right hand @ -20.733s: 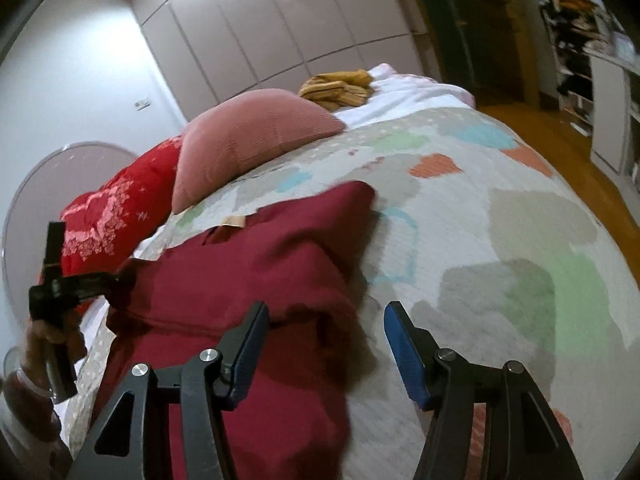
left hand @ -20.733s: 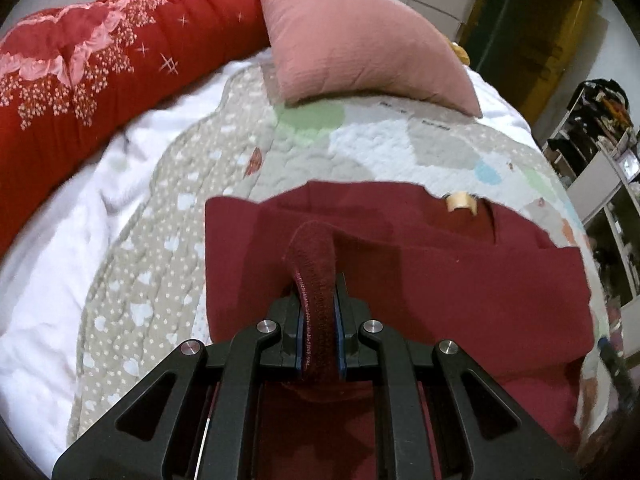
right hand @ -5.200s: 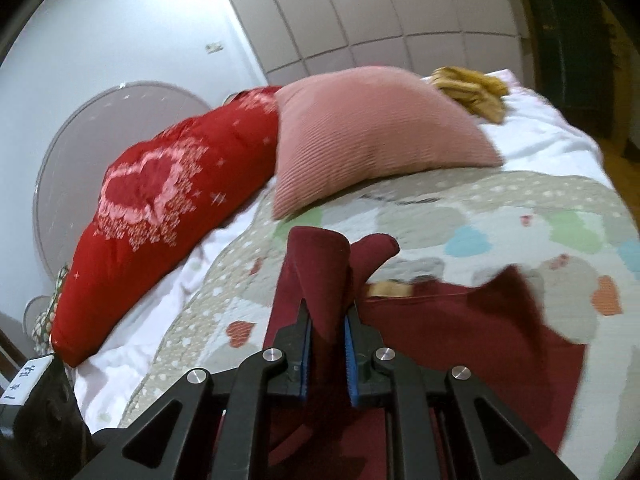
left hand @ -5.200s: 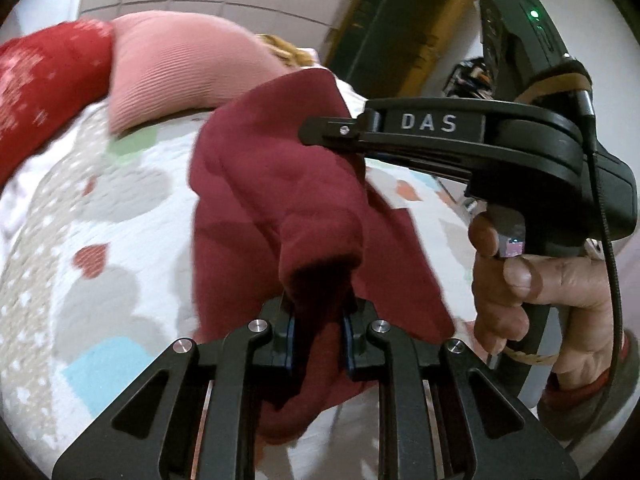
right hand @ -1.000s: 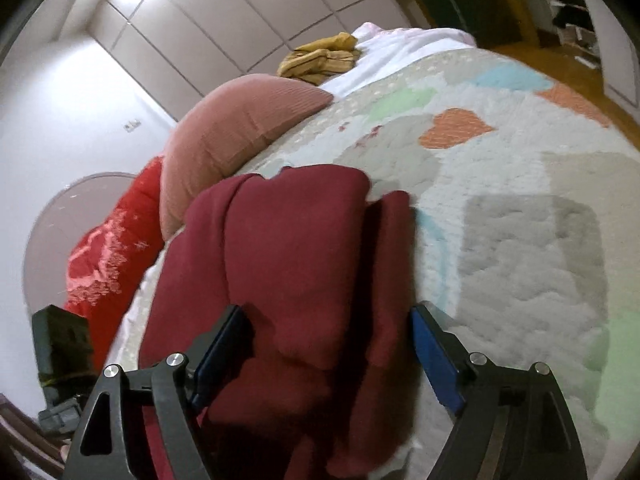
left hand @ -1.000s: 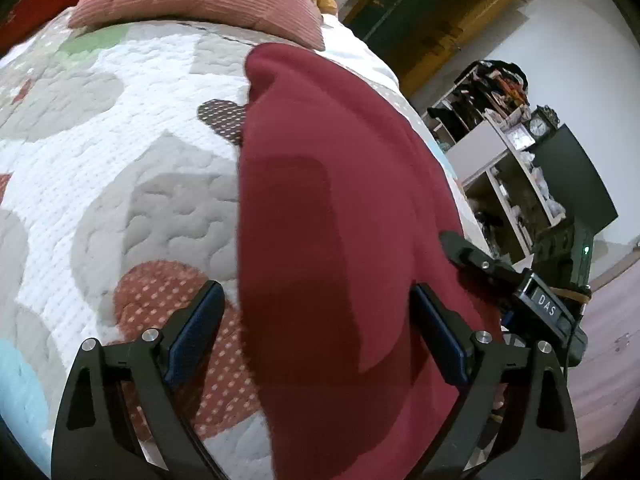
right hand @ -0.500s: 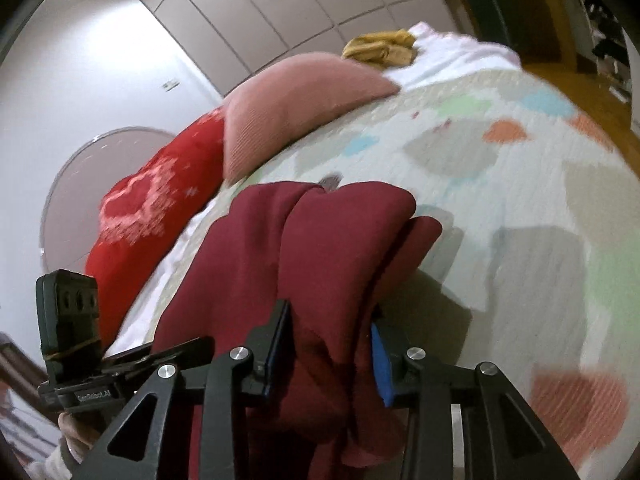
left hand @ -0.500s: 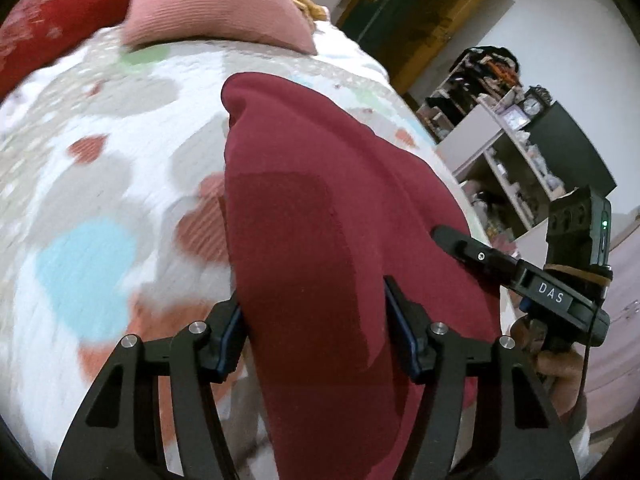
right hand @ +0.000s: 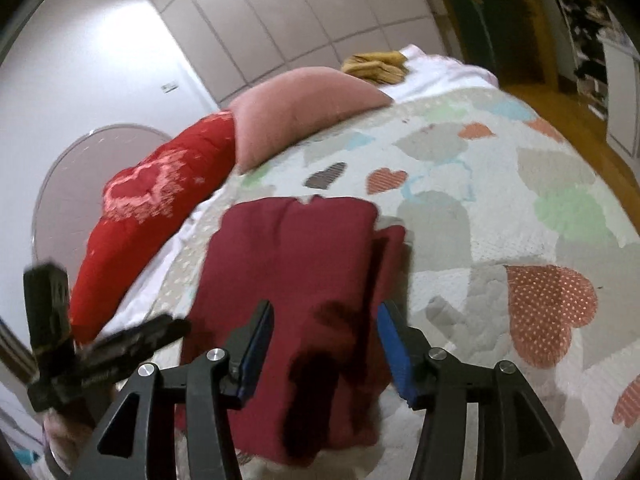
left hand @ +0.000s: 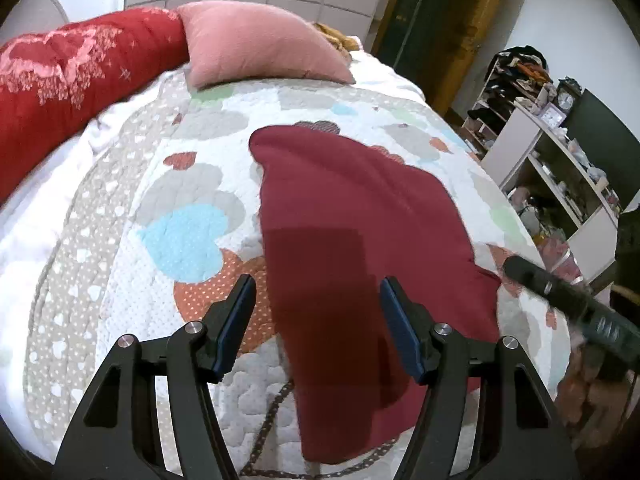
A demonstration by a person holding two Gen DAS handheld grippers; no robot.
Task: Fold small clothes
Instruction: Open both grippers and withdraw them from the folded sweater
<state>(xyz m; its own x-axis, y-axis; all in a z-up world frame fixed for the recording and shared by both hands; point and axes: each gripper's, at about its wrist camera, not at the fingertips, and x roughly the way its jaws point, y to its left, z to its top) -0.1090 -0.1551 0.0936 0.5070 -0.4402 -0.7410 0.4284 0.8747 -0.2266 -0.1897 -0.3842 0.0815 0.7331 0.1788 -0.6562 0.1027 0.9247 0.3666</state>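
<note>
Your left gripper (left hand: 316, 316) and right gripper (right hand: 324, 340) both hang spread and empty over the folded dark-red knit garment (left hand: 352, 240) on the heart-patterned quilt (left hand: 188, 236); press its edges flat before pinching again.

A folded maroon garment (right hand: 296, 280) lies on the heart-patterned quilt (right hand: 500, 200), with the right hand-held gripper (right hand: 324, 344) open above its near edge, the left hand-held gripper (right hand: 120, 344) at 8 o'clock, a pink pillow (right hand: 296, 108) at 12 o'clock.
</note>
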